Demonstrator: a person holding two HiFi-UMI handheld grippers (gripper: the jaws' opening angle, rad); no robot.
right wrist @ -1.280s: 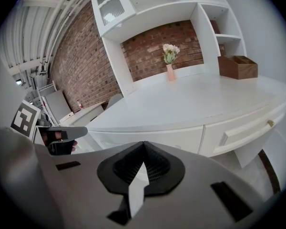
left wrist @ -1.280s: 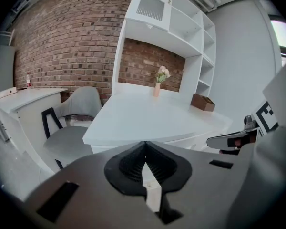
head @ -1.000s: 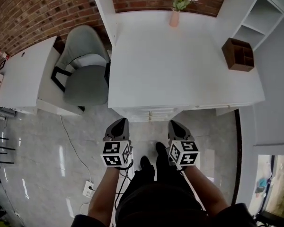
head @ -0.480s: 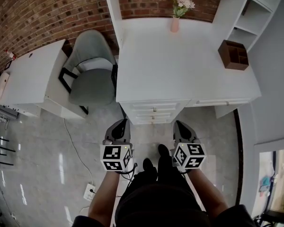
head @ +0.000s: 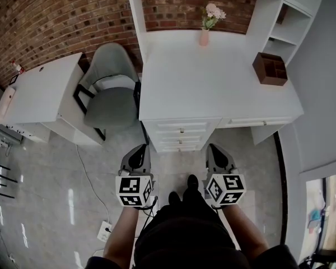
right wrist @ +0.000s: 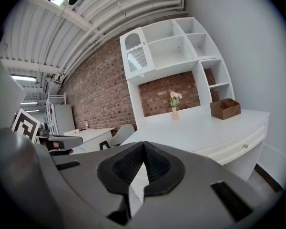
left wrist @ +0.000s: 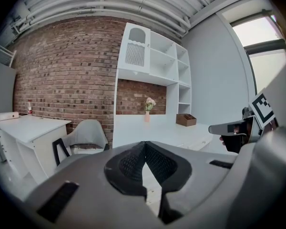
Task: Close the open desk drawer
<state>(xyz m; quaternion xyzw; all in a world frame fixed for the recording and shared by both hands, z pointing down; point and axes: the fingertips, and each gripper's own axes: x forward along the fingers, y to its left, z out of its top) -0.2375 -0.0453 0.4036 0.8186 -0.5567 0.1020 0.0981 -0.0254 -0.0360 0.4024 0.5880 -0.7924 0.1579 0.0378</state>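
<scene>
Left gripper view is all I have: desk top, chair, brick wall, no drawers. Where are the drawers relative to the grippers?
Observer: The head view shows a drawer stack in the front of the desk, ahead of the left gripper and right gripper; neither touches it.
Operator: Is the right gripper holding anything?
Observer: No; the right gripper view shows its jaws together, nothing between.
Operator: Any other drawer?
Observer: A wide drawer with a small knob, right of the stack.

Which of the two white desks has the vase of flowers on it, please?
The larger desk, right of the grey chair, with drawers; the vase stands at its back. The smaller left desk has none.
</scene>
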